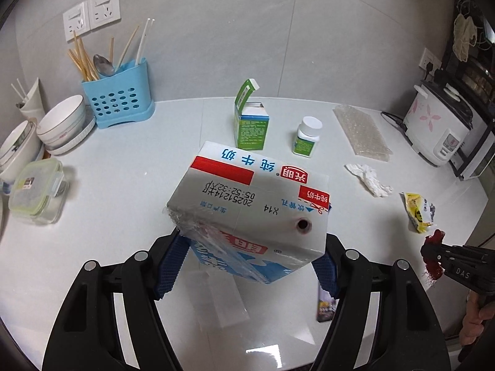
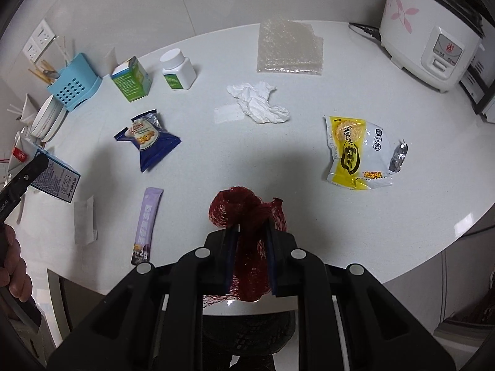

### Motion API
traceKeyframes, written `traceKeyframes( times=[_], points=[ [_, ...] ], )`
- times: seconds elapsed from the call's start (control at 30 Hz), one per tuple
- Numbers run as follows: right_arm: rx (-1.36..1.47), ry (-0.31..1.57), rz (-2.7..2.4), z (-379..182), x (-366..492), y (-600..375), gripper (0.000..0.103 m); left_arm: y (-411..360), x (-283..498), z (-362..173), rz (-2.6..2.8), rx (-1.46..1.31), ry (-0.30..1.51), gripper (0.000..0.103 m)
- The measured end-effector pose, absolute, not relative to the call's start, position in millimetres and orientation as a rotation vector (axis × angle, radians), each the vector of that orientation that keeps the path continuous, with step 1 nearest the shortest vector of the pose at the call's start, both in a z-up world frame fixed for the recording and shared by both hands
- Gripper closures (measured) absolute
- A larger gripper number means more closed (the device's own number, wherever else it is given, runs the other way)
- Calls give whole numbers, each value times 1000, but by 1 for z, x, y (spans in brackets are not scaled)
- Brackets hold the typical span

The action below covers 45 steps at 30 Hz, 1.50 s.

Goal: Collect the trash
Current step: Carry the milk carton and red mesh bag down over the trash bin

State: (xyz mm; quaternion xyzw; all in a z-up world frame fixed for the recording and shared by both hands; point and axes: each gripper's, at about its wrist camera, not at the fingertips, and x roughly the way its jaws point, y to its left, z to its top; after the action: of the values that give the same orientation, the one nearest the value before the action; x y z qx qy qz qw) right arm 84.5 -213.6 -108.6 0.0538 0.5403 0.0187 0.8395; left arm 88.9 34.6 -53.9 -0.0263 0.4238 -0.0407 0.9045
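Observation:
My left gripper (image 1: 247, 262) is shut on a white and blue milk carton (image 1: 247, 204) and holds it above the white counter (image 1: 123, 210); the carton also shows at the left edge of the right wrist view (image 2: 52, 179). My right gripper (image 2: 252, 232) is shut on a red mesh net bag (image 2: 244, 210), held over the counter's front edge; it shows in the left wrist view (image 1: 433, 256). On the counter lie a crumpled white tissue (image 2: 260, 102), a yellow snack wrapper (image 2: 352, 151), a blue snack wrapper (image 2: 148, 139), a purple sachet (image 2: 145, 222), a green box (image 2: 131, 78), a white pill bottle (image 2: 178, 69) and bubble wrap (image 2: 290, 46).
A blue utensil holder (image 1: 119, 99), stacked bowls (image 1: 62, 123) and a lidded food container (image 1: 35, 188) stand at the left. A rice cooker (image 2: 430, 31) stands at the back right. Wall sockets (image 1: 92, 12) are on the tiled wall. A dark bin opening (image 2: 247, 330) lies below the counter edge.

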Motion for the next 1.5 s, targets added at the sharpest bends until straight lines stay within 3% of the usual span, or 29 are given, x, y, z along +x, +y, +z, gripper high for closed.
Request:
traceKeyframes(
  times=[0.63,1.5],
  points=[
    [46,1053,119,-90,10,-211,87,11,-14,-48,-62,-82,868,33],
    [57,1064,143,-126,-90,-228,87,-26,-104,-111,-142,-111,973,33]
  ],
)
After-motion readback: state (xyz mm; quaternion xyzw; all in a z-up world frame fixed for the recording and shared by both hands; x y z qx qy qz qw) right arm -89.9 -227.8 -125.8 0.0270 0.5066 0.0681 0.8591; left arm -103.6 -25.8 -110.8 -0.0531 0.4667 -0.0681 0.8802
